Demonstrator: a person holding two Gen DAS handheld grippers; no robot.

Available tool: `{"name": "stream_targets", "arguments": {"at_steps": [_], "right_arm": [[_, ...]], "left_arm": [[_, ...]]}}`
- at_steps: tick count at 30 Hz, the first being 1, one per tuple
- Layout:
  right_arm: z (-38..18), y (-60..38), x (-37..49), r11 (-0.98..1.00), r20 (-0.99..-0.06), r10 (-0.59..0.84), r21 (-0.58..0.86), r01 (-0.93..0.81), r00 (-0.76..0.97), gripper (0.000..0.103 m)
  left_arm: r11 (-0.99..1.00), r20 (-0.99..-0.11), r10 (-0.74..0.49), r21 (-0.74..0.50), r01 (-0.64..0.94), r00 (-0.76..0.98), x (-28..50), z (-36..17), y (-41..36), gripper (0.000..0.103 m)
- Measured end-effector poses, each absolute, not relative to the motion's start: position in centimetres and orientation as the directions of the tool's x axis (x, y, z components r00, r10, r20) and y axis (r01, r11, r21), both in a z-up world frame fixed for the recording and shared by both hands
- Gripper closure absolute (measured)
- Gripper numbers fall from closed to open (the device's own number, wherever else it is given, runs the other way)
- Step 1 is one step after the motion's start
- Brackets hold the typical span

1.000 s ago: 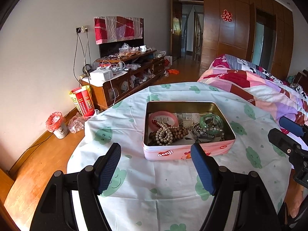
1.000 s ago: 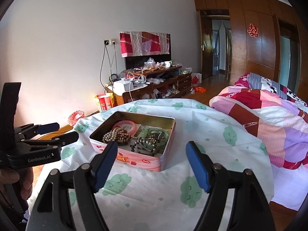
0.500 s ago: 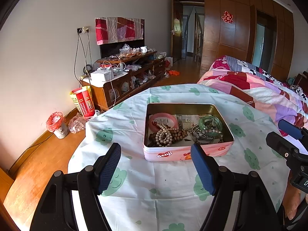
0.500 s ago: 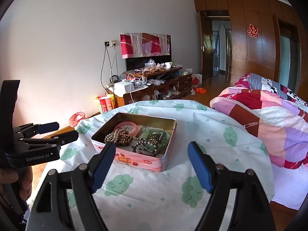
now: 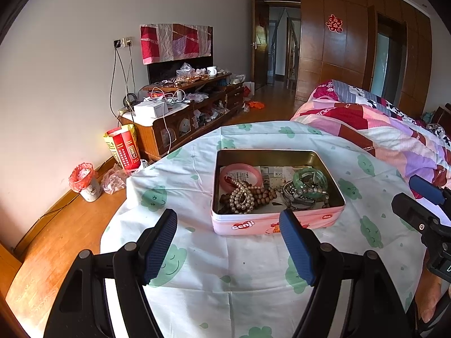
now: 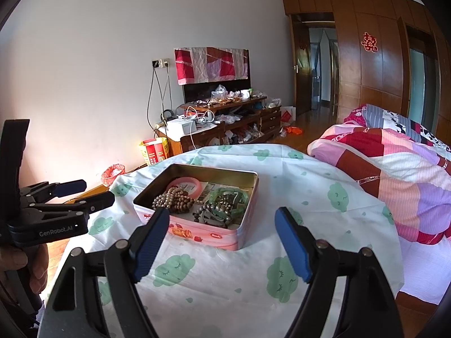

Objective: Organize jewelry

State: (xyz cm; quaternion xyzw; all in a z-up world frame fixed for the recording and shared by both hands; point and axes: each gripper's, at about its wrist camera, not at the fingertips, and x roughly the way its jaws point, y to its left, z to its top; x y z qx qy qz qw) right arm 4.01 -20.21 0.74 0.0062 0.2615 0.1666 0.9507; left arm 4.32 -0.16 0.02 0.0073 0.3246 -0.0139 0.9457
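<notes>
A pink tin (image 5: 253, 226) stands open on the cloth-covered round table (image 5: 197, 256). In it lie a pink bangle (image 5: 239, 173), a pearl bracelet (image 5: 241, 201), brown wooden beads (image 5: 263, 194), a green bangle (image 5: 310, 178) and a tangle of grey bead chains (image 5: 296, 198). My left gripper (image 5: 227, 217) hovers open just short of the tin's near wall, nothing between its fingers. My right gripper (image 6: 222, 214) is open and empty too, held before the tin's (image 6: 214, 235) right corner. Each shows in the other's view: right gripper (image 5: 406, 191), left gripper (image 6: 97, 190).
A bed with a patchwork quilt (image 5: 380, 132) presses against the table's right side. A cluttered wooden TV cabinet (image 5: 183, 115), a red and yellow box (image 5: 124, 146) and a small red-lined bin (image 5: 84, 180) stand along the left wall. A hand (image 6: 17, 262) holds the left gripper.
</notes>
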Motion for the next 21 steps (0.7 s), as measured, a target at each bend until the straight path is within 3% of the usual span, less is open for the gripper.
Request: {"name": "stream_targets", "arguments": {"at_steps": [21], "right_arm": [[0.48, -19.69, 3.89, 0.942, -0.500, 0.324, 0.089, -0.325, 0.803, 0.023]], "left_arm": [[0.999, -0.596, -0.012, 0.025, 0.033, 0.803, 4.04, 0.04, -0.27, 0.028]]}}
